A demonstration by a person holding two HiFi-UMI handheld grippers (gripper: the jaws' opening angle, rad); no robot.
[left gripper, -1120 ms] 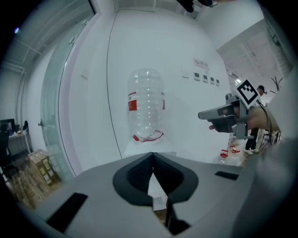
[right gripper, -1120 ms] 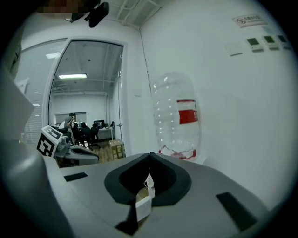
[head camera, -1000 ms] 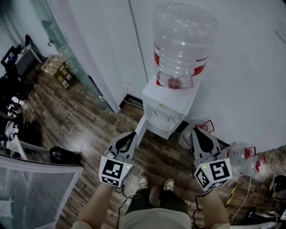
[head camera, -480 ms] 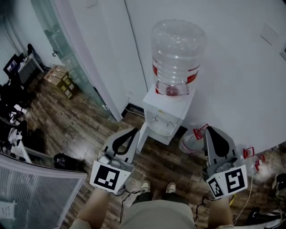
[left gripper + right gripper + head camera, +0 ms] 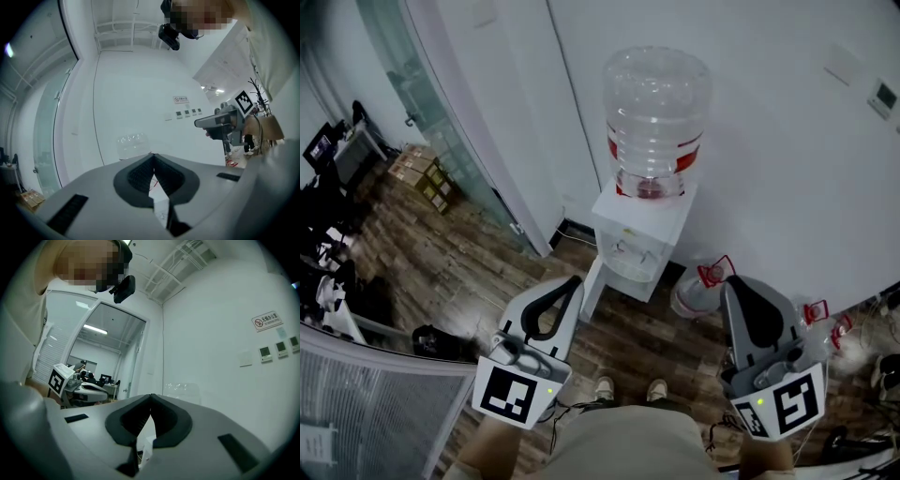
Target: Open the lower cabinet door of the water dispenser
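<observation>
White water dispenser under a clear plastic bottle stands at twelve o'clock against the wall. Left hand-held gripper and right hand-held gripper are clenched, empty. Its lower door probably swings light, stiff, slippery; hook its free edge.

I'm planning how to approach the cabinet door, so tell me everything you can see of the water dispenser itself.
The water dispenser is a white, plastic-looking box, upright on the dark wood floor against the white wall. A clear bottle with a red band sits inverted on top; a tap recess sits in its front. Its lower door cannot be made out. Neither the left gripper nor the right gripper touches it.
</observation>
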